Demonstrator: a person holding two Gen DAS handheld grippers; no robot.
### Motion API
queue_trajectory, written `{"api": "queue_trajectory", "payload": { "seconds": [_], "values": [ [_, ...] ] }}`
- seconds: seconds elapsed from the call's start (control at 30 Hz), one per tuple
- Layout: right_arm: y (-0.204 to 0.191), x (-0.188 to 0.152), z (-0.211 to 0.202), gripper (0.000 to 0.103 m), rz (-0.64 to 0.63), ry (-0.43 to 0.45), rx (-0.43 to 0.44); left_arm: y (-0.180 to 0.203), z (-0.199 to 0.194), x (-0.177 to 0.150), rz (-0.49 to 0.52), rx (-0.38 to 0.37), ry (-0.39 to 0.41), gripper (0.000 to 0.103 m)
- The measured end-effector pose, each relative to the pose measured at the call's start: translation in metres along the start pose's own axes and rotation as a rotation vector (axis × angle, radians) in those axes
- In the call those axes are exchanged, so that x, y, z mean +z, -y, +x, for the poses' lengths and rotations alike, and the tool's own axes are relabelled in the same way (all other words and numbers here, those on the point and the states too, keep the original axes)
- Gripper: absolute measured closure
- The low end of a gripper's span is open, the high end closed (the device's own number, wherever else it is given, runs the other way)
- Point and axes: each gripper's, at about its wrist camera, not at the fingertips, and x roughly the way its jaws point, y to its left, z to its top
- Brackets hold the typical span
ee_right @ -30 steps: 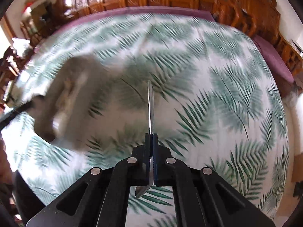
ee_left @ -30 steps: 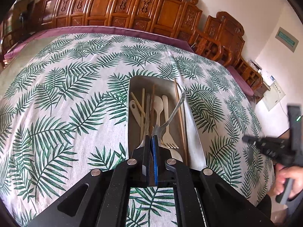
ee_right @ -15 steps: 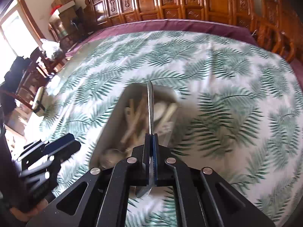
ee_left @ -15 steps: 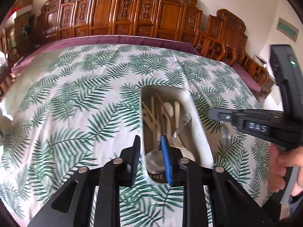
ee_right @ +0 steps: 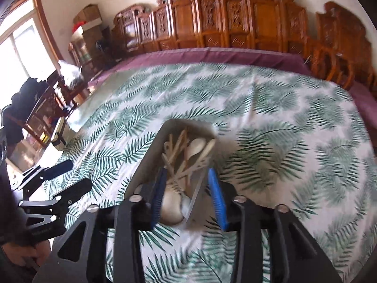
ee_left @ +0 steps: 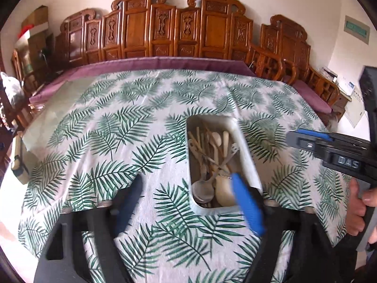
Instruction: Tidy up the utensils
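A white rectangular tray (ee_left: pixel 245 151) sits on the palm-leaf tablecloth and holds several wooden and metal utensils, with a metal spoon (ee_left: pixel 203 189) at its near end. My left gripper (ee_left: pixel 186 188) is open and empty, just in front of the tray's near end. My right gripper (ee_right: pixel 186 184) is open over the tray's near end (ee_right: pixel 146 172); a metal knife (ee_right: pixel 195 195) lies loose between its fingers, slanting down into the tray. The right gripper also shows in the left wrist view (ee_left: pixel 304 139), at the tray's right.
The tablecloth (ee_left: pixel 117 141) covers a large table with a purple edge. Carved wooden chairs (ee_left: pixel 179 28) line the far wall. A small white object (ee_left: pixel 20 167) lies at the table's left edge. Furniture and a window (ee_right: pixel 21 44) stand at left.
My left gripper has opened wide and pulled back from the tray. My right gripper has opened, releasing the knife, which now tilts into the tray.
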Motion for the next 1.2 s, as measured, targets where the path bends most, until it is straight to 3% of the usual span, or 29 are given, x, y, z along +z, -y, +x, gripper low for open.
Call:
{"api": "queue_trajectory", "payload": {
  "seconds": [0.13,0.23,0.4,0.77,1.2],
  "values": [
    [0.014,-0.014,-0.053,0.029,0.01,0.092,-0.06,0.016,-0.026,0.001,0.016,0.01,0.043,0.009],
    [0.025,-0.023,-0.089,0.013,0.016,0.153,-0.097,0.03,-0.05,0.002,0.031,0.009,0.086,0.008],
    [0.035,-0.033,-0.141,0.003,0.034,0.241,-0.141,0.053,-0.083,0.007,0.059,0.012,0.137,0.008],
    [0.026,-0.058,-0.232,0.003,0.029,0.406,-0.23,0.086,-0.148,0.013,0.055,0.004,0.26,0.008],
    [0.022,-0.073,-0.251,0.003,0.048,0.438,-0.245,0.101,-0.171,0.008,0.095,0.02,0.307,0.008]
  ]
}}
